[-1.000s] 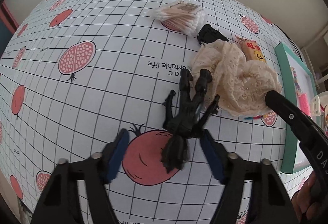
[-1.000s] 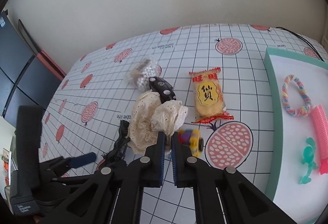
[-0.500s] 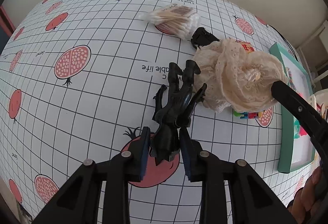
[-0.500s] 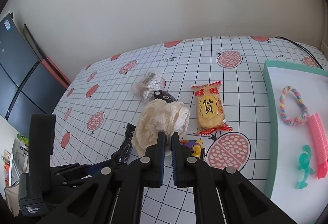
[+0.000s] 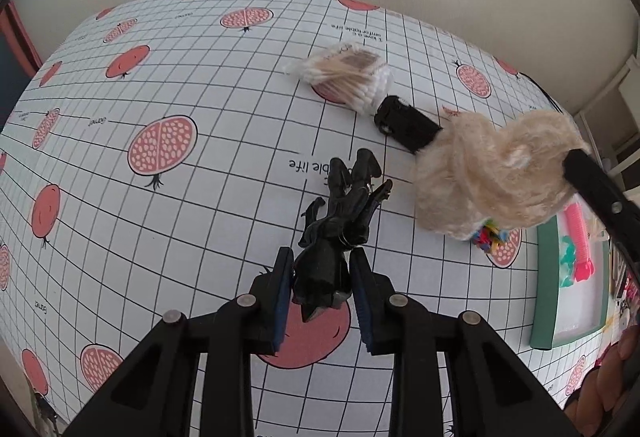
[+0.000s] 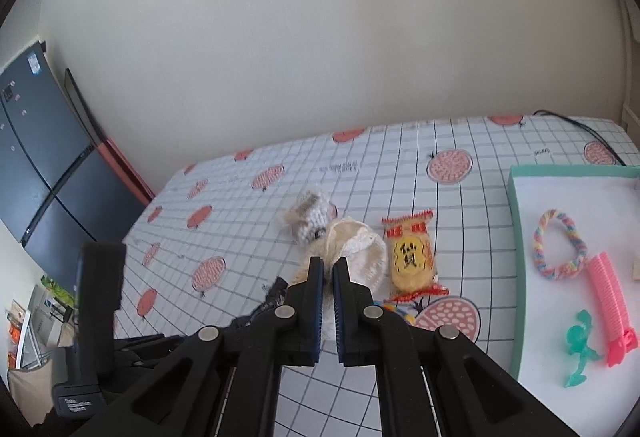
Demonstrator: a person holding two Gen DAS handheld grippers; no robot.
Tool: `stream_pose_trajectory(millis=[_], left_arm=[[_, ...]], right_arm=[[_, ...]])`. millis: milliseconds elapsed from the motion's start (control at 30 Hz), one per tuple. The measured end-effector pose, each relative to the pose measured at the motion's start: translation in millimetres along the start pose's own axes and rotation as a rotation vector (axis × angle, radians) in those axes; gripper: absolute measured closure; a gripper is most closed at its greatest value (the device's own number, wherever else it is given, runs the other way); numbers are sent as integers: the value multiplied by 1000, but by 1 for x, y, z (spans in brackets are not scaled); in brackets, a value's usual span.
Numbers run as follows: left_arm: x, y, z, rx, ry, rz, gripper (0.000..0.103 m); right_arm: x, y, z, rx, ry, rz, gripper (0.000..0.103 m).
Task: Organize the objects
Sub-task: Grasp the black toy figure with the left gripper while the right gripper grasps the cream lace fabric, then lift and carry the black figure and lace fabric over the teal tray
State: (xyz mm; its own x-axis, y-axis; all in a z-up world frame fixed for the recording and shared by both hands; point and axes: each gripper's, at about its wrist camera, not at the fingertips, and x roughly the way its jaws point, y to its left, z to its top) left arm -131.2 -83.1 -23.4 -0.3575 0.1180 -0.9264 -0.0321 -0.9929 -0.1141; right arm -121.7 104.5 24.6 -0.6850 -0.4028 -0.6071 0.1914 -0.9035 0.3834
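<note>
- Two grips are on at once: the left gripper (image 5: 320, 289) is clamped by its blue-padded fingers (image 5: 281, 297) on the body of a black toy figure (image 5: 340, 221), whose limbs appear to hang clear of the worktop (image 5: 180, 197).
- A cream lace scrunchie (image 6: 360, 249) is pinched in the right gripper (image 6: 327, 305), fingers nearly together on the fabric, and it is held up off the checked cloth.
- Both pieces seem to be lifted for carrying to the teal-rimmed tray (image 6: 516, 257), where a braided hair tie (image 6: 560, 245), a pink hair clip (image 6: 612, 301) and a small teal piece (image 6: 580, 349) are already lying.
- Left on the worktop are the bag of cotton swabs (image 5: 348, 77), a black object (image 5: 404, 123) just beside it, a snack packet (image 6: 412, 257) and a small multicoloured toy (image 5: 488, 237).
</note>
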Motion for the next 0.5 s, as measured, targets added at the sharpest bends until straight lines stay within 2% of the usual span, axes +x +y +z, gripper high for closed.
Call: stream_pose_trajectory(millis=[133,500], left_arm=[[-3,-2,3,5,-10,1,73],[-28,-9,6,-25,-82,12,75]], right_arm=[[-15,2,8,-1,-54,20,98],[-32,2,19,-4,-102,26,98]])
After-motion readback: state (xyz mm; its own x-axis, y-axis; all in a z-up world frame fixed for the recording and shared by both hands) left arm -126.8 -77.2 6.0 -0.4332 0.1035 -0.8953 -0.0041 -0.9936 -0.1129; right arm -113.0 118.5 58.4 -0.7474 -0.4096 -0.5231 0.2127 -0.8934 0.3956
